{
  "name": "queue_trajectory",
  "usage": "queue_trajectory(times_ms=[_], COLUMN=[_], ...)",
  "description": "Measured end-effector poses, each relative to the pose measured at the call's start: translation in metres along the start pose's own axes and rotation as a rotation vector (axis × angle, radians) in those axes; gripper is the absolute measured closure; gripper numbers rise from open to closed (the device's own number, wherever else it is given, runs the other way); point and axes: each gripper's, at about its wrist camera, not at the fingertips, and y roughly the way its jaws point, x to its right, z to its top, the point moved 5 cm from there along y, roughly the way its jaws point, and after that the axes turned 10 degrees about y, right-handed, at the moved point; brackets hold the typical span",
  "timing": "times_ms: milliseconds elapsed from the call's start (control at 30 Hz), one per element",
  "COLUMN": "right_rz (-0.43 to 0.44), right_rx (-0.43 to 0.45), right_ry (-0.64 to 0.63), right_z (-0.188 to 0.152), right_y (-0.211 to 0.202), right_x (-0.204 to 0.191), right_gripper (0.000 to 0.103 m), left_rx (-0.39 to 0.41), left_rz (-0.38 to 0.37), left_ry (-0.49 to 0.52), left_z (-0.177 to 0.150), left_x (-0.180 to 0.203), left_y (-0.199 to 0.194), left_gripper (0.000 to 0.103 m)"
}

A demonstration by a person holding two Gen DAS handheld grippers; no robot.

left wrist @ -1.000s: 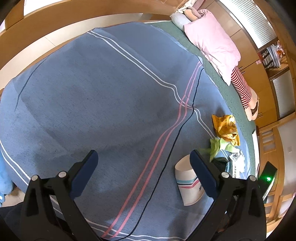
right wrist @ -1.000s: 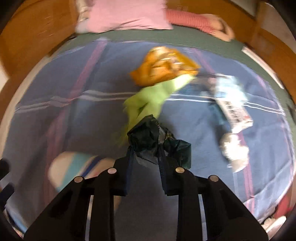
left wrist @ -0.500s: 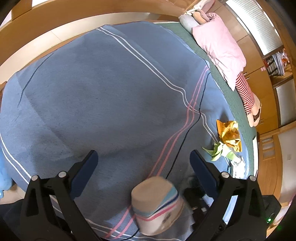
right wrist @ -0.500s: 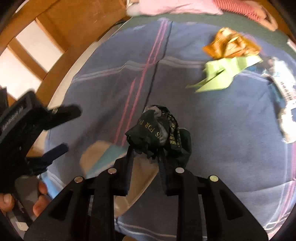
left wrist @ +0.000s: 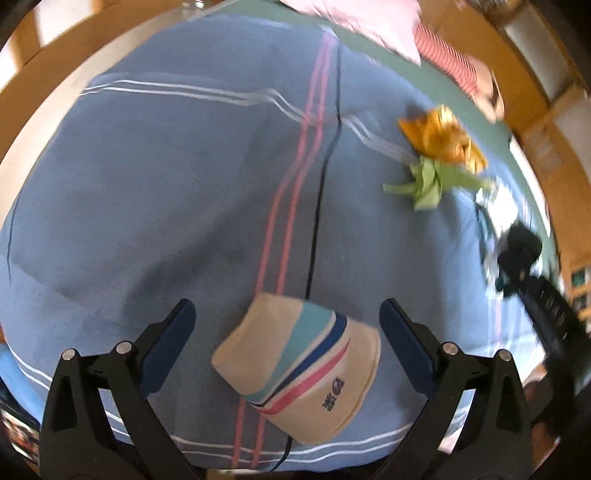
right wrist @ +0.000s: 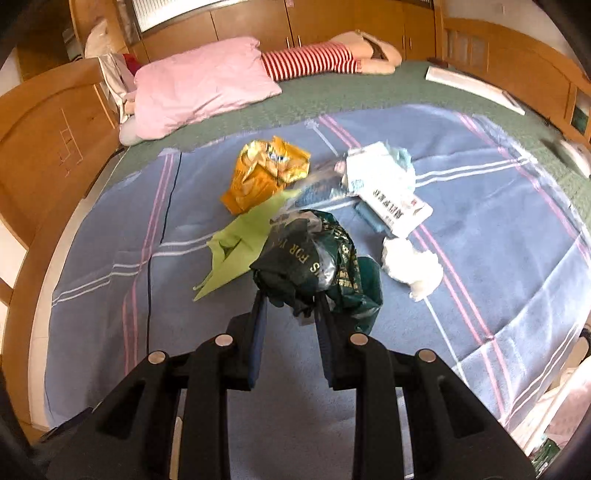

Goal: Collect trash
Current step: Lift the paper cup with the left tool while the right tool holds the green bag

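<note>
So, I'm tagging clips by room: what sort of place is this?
Most likely a bedroom: a blue striped blanket covers a wooden-framed bed, with a pink pillow at its head and wooden cabinets behind.

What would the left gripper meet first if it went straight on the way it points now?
Most likely the striped paper cup, which lies on its side on the blue blanket between the open left gripper. Depth is hard to judge here.
</note>
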Motion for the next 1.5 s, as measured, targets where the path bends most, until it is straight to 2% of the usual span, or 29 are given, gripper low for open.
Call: queue_trajectory(times_ms=[133,267,400,600,767,900,1100,1200,1367,1500], right_rz=[0.014,0.026,0.031,0.030,0.028,0.026,0.026,0.026,0.030,0.030], right_rx=[-0.030,-0.047,-0.056,-0.068,-0.078,-0.083,-0.087,-0.085,-0.081,-0.086], right_ry=[-0.006,-0.007,-0.012,-0.013,-0.013,-0.016,-0.011,-0.011,-0.006,-0.012], right_z=[0.003,0.002,0.001,0.001,0.001,0.000,-0.001,0.000,0.001,-0.001], right_y=[0.006,0.004,0.009,0.012,0.013,0.014,0.015,0.015,0.015,0.015], right_x=[0.000,0.003,0.001,0.002,0.003,0.002,0.003,0.003,0.004,0.002], right_gripper=[0.076,0.076,0.076,0.076,0.076,0.076,0.076,0.076,0.076,0.076], left_rx=[-0.023,-0.073,-0.075,-0.075,-0.086,-0.087,-0.041,-0.007,0.115,0.143], left_rz=[0.014,-0.010,-0.005,-0.042,0.005,0.045,0.059,0.065,0.038,0.032], left_ry=[0.042,0.069,0.108,0.169,0.260,0.294,0.323,0.302,0.247,0.226], left_z=[-0.008,-0.019,-0.021,-0.021,-0.024,-0.026,-0.026,-0.023,-0.013,-0.007], left_x=[0.002,0.007,0.011,0.022,0.035,0.038,0.037,0.032,0.026,0.026], left_y=[0.005,0.017,0.016,0.013,0.020,0.024,0.019,0.012,-0.015,-0.018], left_gripper=[0.004,0.004,0.004,0.004,0.004,0.004,0.005,0.006,0.006,0.006])
